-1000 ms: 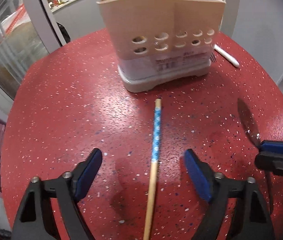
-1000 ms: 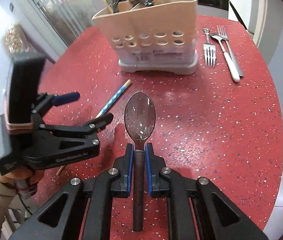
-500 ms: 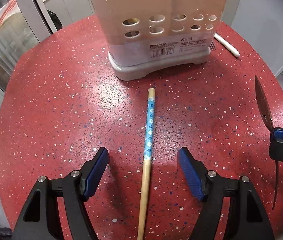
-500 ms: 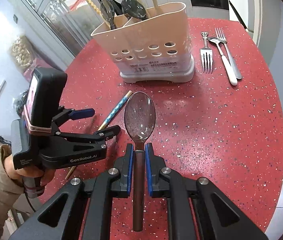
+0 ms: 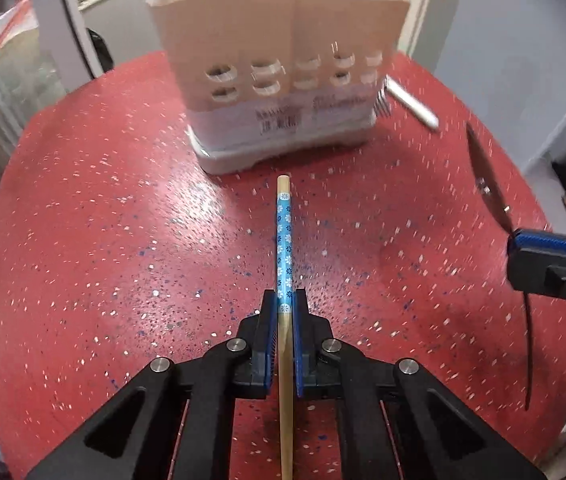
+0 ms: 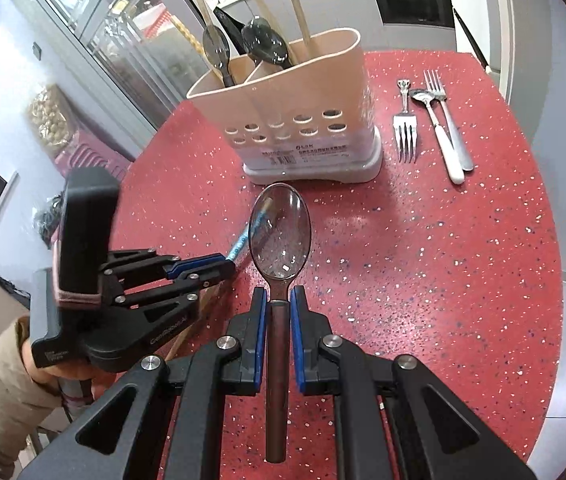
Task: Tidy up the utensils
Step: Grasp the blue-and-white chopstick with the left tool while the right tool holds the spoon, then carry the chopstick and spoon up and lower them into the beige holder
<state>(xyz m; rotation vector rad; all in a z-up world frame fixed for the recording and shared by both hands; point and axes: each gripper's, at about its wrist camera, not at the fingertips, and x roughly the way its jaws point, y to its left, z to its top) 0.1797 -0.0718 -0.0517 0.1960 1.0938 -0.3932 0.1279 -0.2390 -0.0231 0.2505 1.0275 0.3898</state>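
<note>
On the red speckled desk (image 6: 443, 260) stood a tan holder (image 6: 303, 116) with round holes in its side and a white base. Dark spoons (image 6: 263, 44) and some long wooden sticks (image 6: 297, 0) poked out of its top.

The left tongs (image 5: 286, 312) were squeezed tight on a chopstick (image 5: 284, 240). The chopstick had a blue part with little white flowers and a plain wooden part. Its blue end pointed at the holder and stopped just short of the white base. The wooden end ran back between the two arms of the tongs. The pictures did not show clearly whether the chopstick lay on the desk or was lifted off it.

The right tongs (image 6: 277, 312) were squeezed tight on a spoon (image 6: 279, 232). They held it by its dark brown handle. The clear, shiny bowl of the spoon stuck out in front, toward the holder. From the right wrist view, the left tongs (image 6: 219, 266) sat just to the left of the spoon, and the blue end of the chopstick (image 6: 243, 240) showed behind the spoon bowl.

To the right of the holder, more things lay flat on the desk. One fork (image 6: 405, 136) lay close to the holder. Just past it lay another fork (image 6: 449, 120) and a white-handled piece (image 6: 441, 140), side by side and touching.
</note>
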